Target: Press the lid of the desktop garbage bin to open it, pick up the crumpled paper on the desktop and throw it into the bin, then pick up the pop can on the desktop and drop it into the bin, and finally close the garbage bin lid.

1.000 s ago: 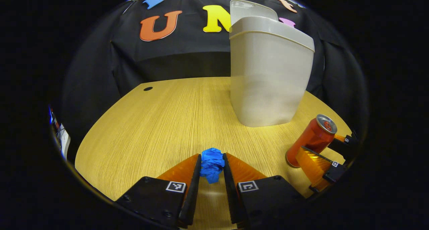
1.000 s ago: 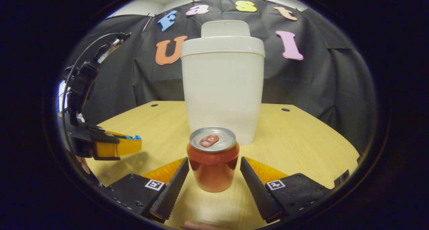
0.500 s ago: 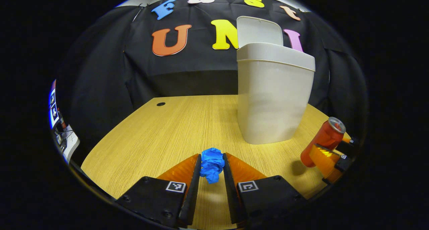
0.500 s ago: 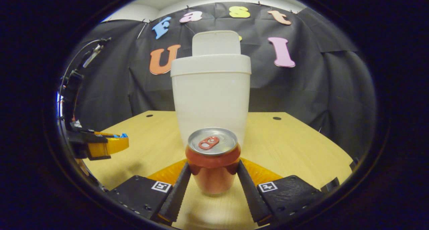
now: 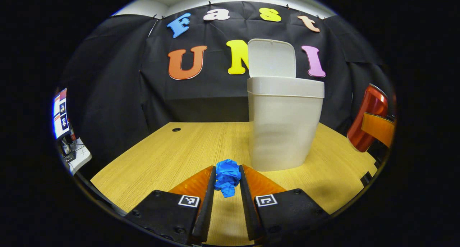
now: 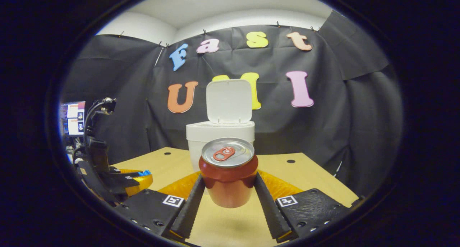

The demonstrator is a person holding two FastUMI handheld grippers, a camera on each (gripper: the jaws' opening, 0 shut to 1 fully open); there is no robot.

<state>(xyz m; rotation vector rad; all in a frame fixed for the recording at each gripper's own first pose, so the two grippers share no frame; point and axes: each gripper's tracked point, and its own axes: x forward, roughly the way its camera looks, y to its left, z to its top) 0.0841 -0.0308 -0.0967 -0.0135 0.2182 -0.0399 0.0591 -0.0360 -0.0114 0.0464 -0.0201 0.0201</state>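
The white bin (image 5: 284, 126) stands on the wooden desk (image 5: 172, 150) with its lid (image 5: 272, 58) flipped up; in the right gripper view the bin (image 6: 201, 132) sits behind the can. My left gripper (image 5: 227, 180) is shut on the blue crumpled paper (image 5: 227, 175), held above the desk in front of the bin. My right gripper (image 6: 228, 191) is shut on the red pop can (image 6: 228, 177), lifted clear of the desk. In the left gripper view the can (image 5: 368, 117) hangs at the far right. The left gripper (image 6: 134, 178) with the paper (image 6: 144, 173) appears low on the left in the right gripper view.
Two dark cable holes (image 6: 290, 161) mark the back of the desk. A side table with clutter (image 5: 73, 151) stands past the desk's left edge. The desk's front edge runs close below both grippers.
Both grippers rose and drew back from the bin. The right gripper closed on the can and lifted it off the desk. The left kept its hold on the paper.
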